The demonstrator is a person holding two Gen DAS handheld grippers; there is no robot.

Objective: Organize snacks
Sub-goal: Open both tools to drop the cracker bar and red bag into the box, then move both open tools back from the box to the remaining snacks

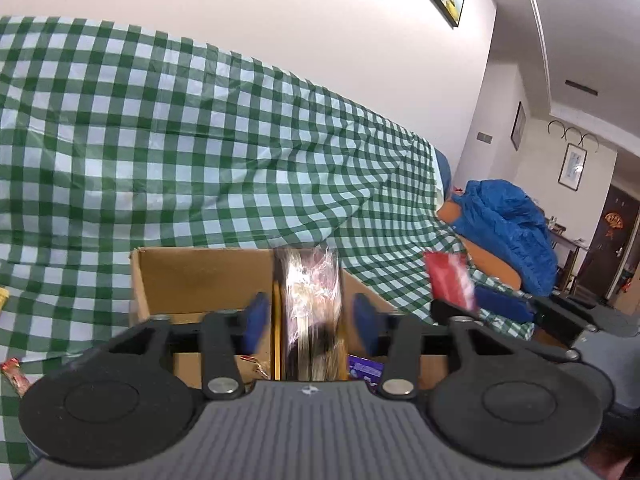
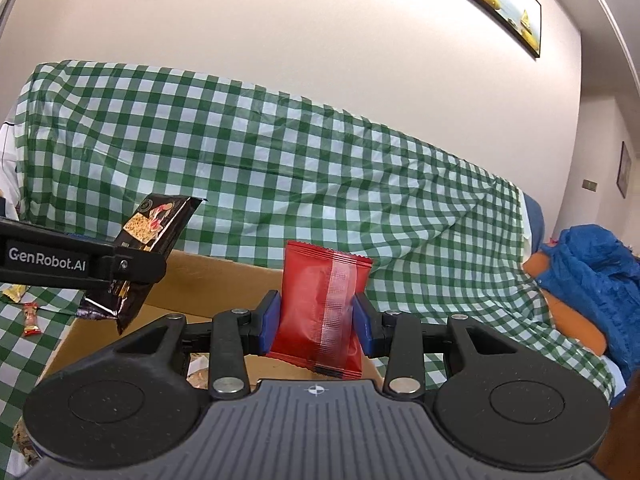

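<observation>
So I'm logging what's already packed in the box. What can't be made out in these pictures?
- Cardboard box contents: both views, mostly hidden behind the gripper bodies.
- Dark snack packet, left wrist view: motion-blurred, label unreadable.
- Small wrapped snacks on the checked cloth, right wrist view: too small to identify.

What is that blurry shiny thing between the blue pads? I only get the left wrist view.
Observer: From the right wrist view, it is a dark snack packet with crackers pictured on its front.
Operator: And the red thing off to my right, is it just floating there?
Observer: No. It is a red packet, and the right gripper is shut on it, one blue pad against each side.
</observation>
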